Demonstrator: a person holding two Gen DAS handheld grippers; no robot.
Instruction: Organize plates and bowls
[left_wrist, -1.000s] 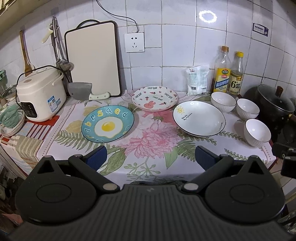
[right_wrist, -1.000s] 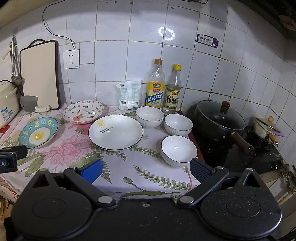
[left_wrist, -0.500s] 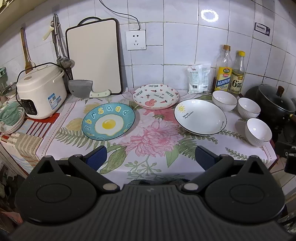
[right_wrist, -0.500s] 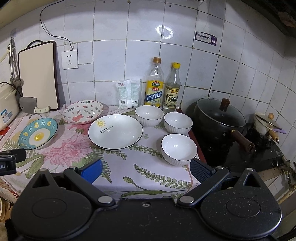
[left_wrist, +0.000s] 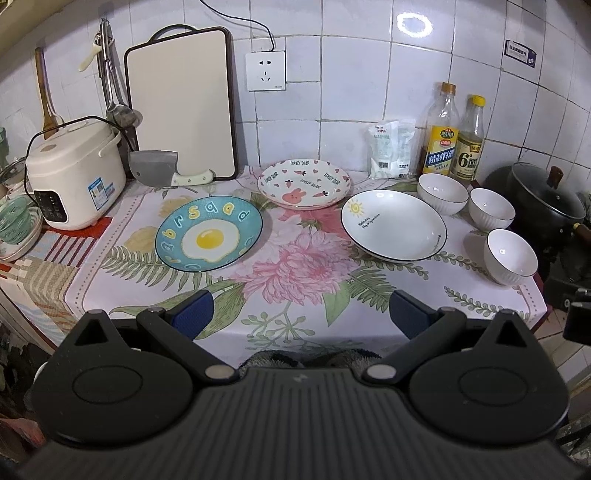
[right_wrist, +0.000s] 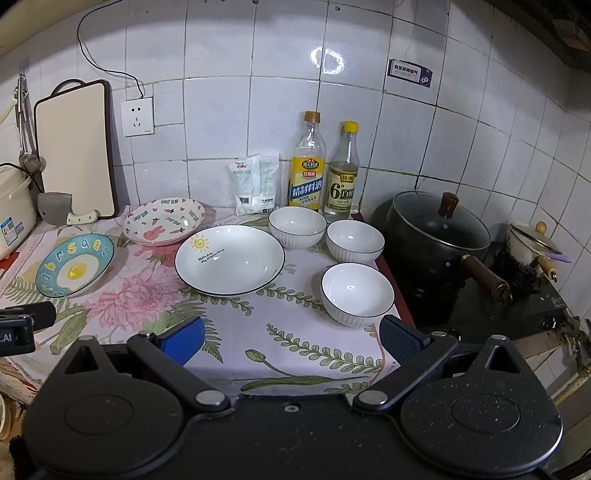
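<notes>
I hold both grippers off the counter's front edge, fingers spread wide and empty: left gripper, right gripper. On the floral cloth, the egg plate lies toward the left edge, the rabbit plate near the back wall, the white sun plate toward the right. Three white bowls cluster at the right edge, beside the black pot, all apart from one another.

Both wrist views from the counter's front edge, sharing the white plate.
</notes>
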